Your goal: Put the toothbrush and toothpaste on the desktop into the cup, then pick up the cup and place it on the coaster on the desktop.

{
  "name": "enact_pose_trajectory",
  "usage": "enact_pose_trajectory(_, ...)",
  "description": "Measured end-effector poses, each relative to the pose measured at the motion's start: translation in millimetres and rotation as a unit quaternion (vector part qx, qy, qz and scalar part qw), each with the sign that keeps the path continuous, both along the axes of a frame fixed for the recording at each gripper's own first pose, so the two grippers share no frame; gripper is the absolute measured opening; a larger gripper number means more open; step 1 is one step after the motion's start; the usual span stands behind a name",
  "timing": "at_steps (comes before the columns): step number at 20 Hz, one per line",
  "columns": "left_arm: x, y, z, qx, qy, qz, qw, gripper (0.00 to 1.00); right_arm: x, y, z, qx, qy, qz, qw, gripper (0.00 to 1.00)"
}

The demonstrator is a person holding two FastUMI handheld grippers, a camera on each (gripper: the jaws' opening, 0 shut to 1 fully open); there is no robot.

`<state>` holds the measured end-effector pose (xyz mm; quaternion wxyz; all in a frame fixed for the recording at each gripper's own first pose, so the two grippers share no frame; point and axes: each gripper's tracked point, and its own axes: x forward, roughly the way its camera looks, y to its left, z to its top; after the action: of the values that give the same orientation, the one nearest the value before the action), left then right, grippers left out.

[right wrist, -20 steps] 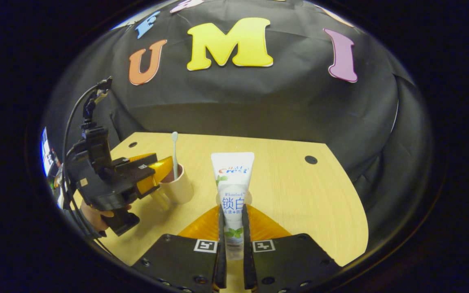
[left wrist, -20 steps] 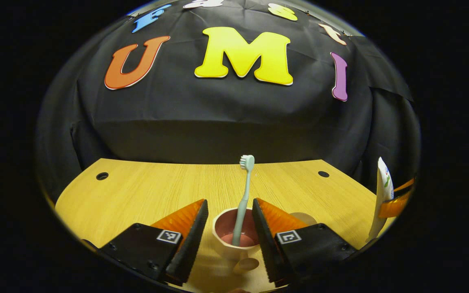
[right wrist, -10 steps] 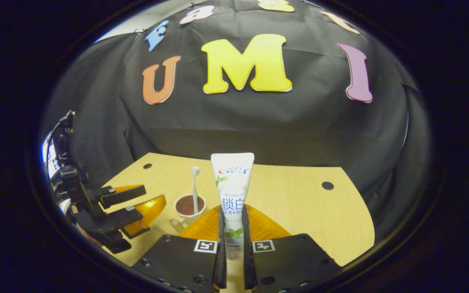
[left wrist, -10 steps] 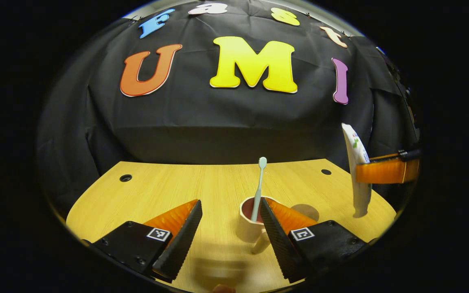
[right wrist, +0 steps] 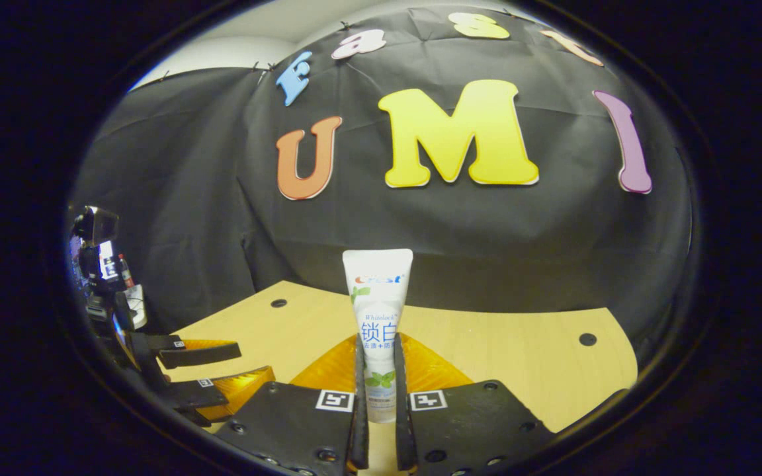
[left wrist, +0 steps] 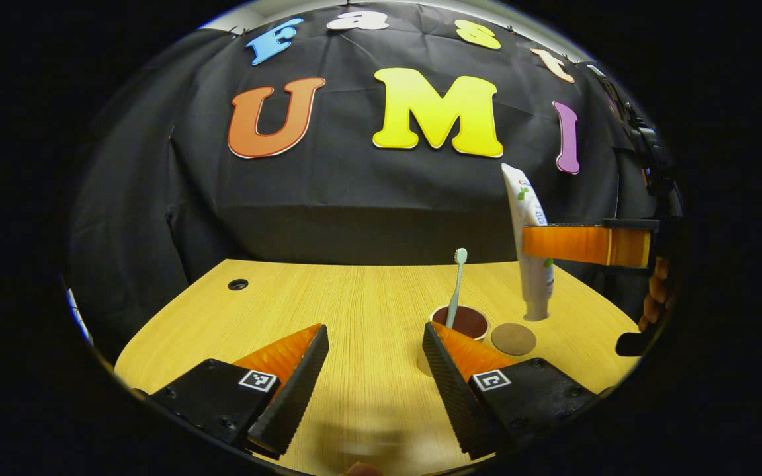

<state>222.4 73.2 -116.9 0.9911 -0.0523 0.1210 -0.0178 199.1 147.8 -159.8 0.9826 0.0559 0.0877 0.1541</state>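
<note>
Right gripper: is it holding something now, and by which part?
The right gripper holds the toothpaste upright, both fingers clamped on its lower body, cap downward. The left gripper is open and holds nothing.

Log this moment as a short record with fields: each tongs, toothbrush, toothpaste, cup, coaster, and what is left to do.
left tongs: open, holding nothing, low over the desktop
right tongs: shut on the toothpaste, tube upright
toothbrush: standing in the cup, head up
toothpaste position: held in the air, cap down, above the desk beside the cup
coaster: bare, right next to the cup
left to do: toothpaste into cup, cup onto coaster
</note>
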Motion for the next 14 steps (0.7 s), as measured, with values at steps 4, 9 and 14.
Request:
enact_pose_trajectory(4, -6, 10, -13, 0.002, 0.016, 0.016, 1.0, 0.92, 18, 22, -2, 0.004, -0.03, 0.022, 0.999, 0.16)
enact_pose_trajectory(9, -10, 19, -22, 0.003, 0.027, 0.027, 0.999, 0.92, 34, 46, -16, 0.009, -0.042, 0.051, 0.998, 0.16)
enact_pose_trajectory(14, -13, 27, -32, 0.014, 0.038, 0.033, 0.999, 0.92, 51, 61, -41, 0.0, -0.038, 0.061, 0.997, 0.17)
